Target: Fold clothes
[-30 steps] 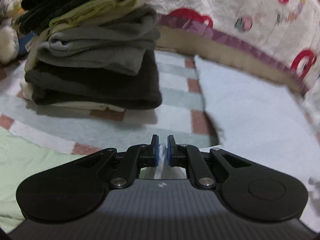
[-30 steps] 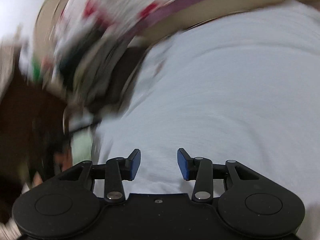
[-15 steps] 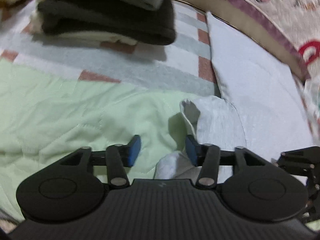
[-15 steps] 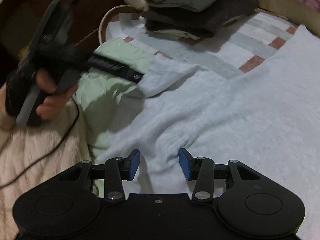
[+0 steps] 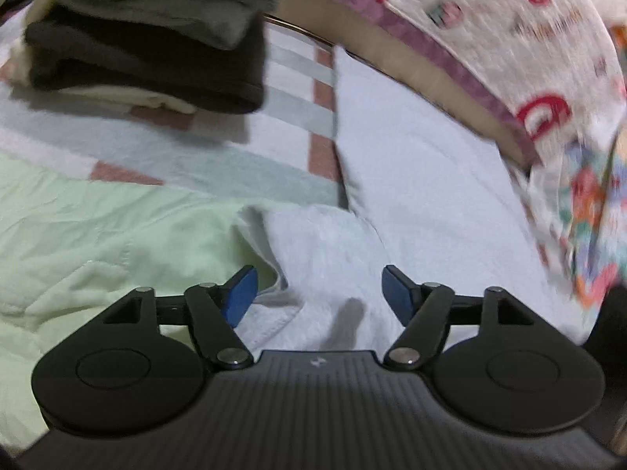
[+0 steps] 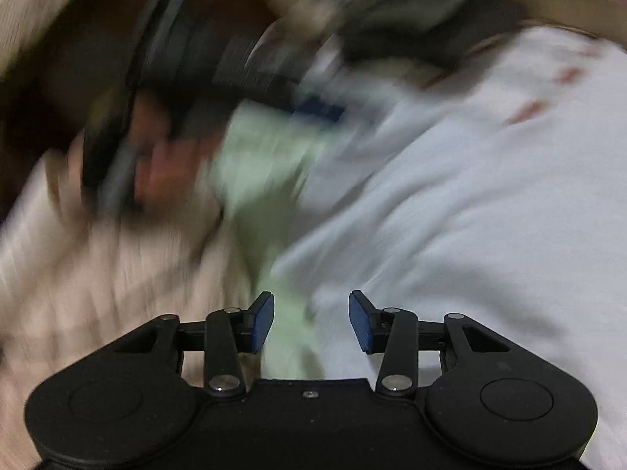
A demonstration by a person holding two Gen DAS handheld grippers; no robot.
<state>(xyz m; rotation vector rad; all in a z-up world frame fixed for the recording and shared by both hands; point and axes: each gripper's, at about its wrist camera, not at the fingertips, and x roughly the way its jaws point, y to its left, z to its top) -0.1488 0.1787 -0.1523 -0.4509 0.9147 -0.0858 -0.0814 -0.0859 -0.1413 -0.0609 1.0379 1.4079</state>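
A pale blue garment (image 5: 411, 180) lies spread on the bed, its sleeve (image 5: 325, 246) folded toward me. My left gripper (image 5: 319, 293) hovers over that sleeve. Its jaws are opening and the cloth lies below them, not pinched. The right wrist view is heavily blurred. There the same garment (image 6: 470, 196) fills the right side. My right gripper (image 6: 311, 319) stands open above the garment's left edge, where it meets a green quilt (image 6: 262, 164). Nothing is between its pads. The left gripper (image 6: 313, 111), held by a hand (image 6: 156, 164), shows as a dark blur at upper left.
A stack of folded clothes (image 5: 149, 35) in grey, dark and cream sits at the back left on a striped blanket (image 5: 243, 145). A green quilt (image 5: 98, 243) covers the near left. A patterned cover with red motifs (image 5: 509, 39) rises at the back right.
My left gripper let go of the pale blue sleeve and its jaws spread wide. The right gripper swung left across the garment toward its edge, its jaws staying apart.
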